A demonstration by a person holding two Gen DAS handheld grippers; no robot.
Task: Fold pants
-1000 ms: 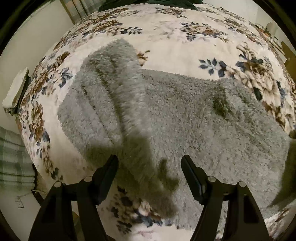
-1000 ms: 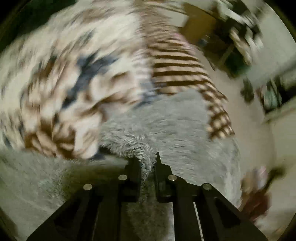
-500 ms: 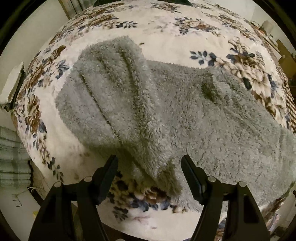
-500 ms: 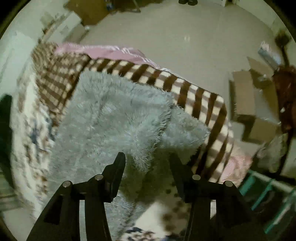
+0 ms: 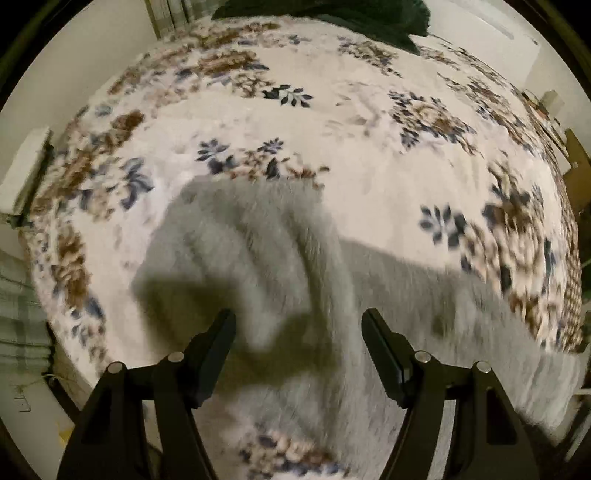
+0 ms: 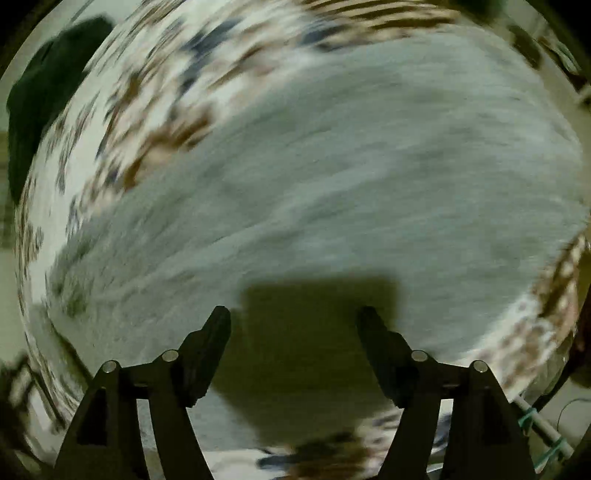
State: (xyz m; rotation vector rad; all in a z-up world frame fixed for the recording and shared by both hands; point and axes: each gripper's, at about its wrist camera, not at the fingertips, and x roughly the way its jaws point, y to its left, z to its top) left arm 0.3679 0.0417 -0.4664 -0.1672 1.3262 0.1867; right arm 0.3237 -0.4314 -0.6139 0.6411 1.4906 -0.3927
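Right now we have both tools free: our left gripper (image 5: 297, 325) hangs over the fleece with its jaws spread wide and nothing between them, and our right gripper (image 6: 293, 321) is likewise wide apart and empty, hovering above the cloth.

What we are folding is a pair of grey fuzzy fleece pants (image 5: 258, 251), lying on the floral blanket (image 5: 369, 122) that covers the bed. In the left wrist view one end of the pants sits toward the left edge of the bed as a thick, ridged bundle, which we judge to be a layer laid over on itself, while the rest runs off as a long flat strip toward the right edge. The right wrist view is badly smeared by motion; it shows little more than a broad grey expanse (image 6: 369, 166) filling the middle and the blanket's pattern around it.

So we judge the task partly done: a lengthwise fold seems made, but the garment is long and not compact. Left to do, as we see it, is bringing one end over the other and smoothing the stack.

A dark green cloth (image 5: 369, 18) lies at the far edge of the bed.
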